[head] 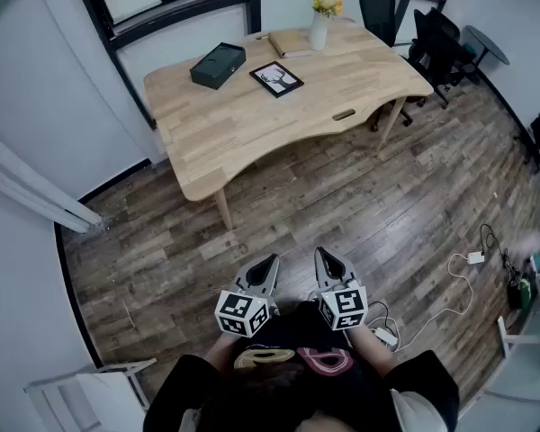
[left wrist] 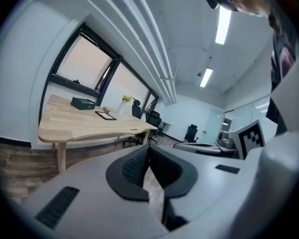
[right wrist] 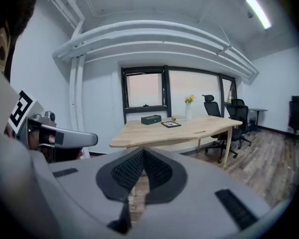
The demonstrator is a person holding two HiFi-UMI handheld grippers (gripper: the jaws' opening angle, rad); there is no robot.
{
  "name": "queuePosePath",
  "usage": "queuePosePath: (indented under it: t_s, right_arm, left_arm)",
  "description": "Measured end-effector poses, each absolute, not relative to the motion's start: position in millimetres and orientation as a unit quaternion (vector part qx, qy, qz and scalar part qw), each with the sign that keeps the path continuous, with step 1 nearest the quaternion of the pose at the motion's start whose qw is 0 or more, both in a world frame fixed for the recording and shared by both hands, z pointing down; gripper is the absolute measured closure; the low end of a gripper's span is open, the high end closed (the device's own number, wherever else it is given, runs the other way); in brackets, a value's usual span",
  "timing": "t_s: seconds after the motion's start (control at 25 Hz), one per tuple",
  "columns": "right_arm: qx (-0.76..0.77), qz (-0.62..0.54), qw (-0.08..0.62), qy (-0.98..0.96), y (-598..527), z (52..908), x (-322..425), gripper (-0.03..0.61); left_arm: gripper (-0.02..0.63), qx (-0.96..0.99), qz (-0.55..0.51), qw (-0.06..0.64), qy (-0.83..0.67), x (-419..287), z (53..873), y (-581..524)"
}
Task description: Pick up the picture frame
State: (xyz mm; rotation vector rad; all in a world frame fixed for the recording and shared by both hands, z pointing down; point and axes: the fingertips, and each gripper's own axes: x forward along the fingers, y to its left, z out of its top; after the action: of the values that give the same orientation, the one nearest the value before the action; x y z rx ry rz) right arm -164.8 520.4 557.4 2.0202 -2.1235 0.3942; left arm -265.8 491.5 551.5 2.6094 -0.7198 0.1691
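Both the left gripper (head: 263, 271) and right gripper (head: 328, 264) are held with jaws clenched on nothing, well apart from the picture frame (head: 276, 78) laid flat on the worktop (head: 252, 124) beside a dark box (head: 218, 66).

Bright even light: ceiling strips (left wrist: 223, 24), window (right wrist: 144, 89); fisheye bending, dark vignetted edges, soft shadows.

The table (head: 252, 124) is pale wood, the picture frame (head: 276, 78) black, the box (head: 218, 65) dark.
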Motion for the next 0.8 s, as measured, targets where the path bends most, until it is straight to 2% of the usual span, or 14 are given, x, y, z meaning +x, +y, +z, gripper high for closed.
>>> queuePosePath:
  t_s: [0.4,0.8]
  right_arm:
    - [0.679,0.097,0.109,-0.719,521,559,-175,0.57]
    - [0.684,0.146,0.068,-0.712,473,566,-112,0.569]
  left_arm:
    - [0.595,0.937,0.058,0.218,-0.265,-267,557,477]
    - [0.595,0.917,0.045,0.239,-0.315,-241,563,437]
